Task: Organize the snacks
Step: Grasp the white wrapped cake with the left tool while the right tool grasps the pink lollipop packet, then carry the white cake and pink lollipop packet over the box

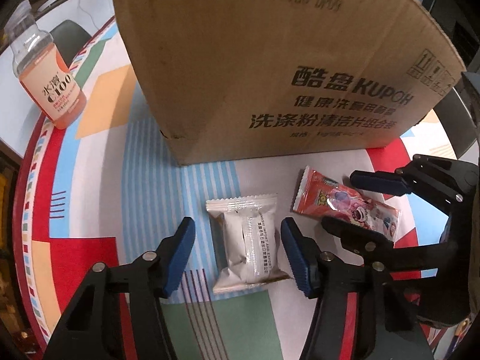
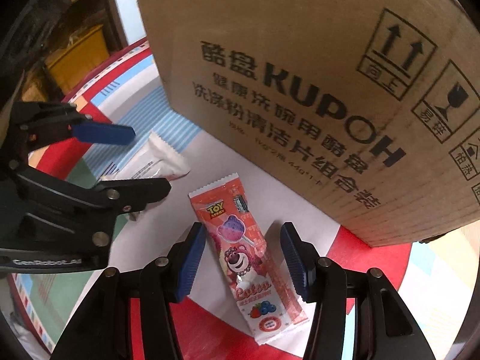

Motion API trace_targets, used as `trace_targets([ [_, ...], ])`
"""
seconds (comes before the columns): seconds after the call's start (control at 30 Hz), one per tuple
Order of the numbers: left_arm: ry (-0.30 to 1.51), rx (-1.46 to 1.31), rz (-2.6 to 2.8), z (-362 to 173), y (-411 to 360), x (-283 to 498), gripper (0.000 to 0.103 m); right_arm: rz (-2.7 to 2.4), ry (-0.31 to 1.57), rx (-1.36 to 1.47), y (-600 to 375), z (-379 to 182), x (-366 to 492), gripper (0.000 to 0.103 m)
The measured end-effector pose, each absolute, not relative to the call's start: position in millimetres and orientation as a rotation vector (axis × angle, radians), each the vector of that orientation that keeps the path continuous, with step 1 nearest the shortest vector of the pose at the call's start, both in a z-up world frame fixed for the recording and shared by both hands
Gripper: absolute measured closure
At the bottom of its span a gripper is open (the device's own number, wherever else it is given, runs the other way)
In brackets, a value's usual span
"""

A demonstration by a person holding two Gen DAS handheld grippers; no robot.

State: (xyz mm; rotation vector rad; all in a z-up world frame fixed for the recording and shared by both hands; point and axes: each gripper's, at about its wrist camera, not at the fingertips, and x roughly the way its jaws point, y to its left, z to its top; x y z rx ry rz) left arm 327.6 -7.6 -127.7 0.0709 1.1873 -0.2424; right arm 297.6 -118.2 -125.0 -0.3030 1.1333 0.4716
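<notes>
A white sealed snack packet lies flat on the colourful mat in front of a cardboard box. My left gripper points down over it, its blue pads either side of the packet with small gaps, open. To its right lies a red Toy Story lollipop packet. My right gripper straddles that packet, pads clear of both long edges, open. The right wrist view also shows the left gripper over the white packet. The left wrist view shows the right gripper over the lollipop packet.
The tall cardboard box with printed lettering stands right behind both packets and fills the far side. A bottle of orange drink stands at the far left on the mat's edge. A yellow crate sits beyond the table.
</notes>
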Motion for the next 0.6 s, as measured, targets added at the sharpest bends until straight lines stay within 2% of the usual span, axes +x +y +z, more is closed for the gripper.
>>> trace_targets([
  [0.13, 1.186, 0.074, -0.238, -129, -8, 328, 0.056, 0.468, 1.125, -0.278, -117, -126, 300, 0.057],
  [0.27, 1.184, 0.068, -0.241, -128, -9, 329, 0.067, 0.458, 1.111, -0.261, -121, -124, 300, 0.069],
  [0.33, 1.179, 0.067, -0.241, -127, -9, 328, 0.07, 0.451, 1.108, -0.25, -122, -124, 299, 0.07],
  [0.6, 1.131, 0.047, -0.241, -111, -9, 312, 0.072, 0.403, 1.065, -0.184, -130, -108, 286, 0.071],
])
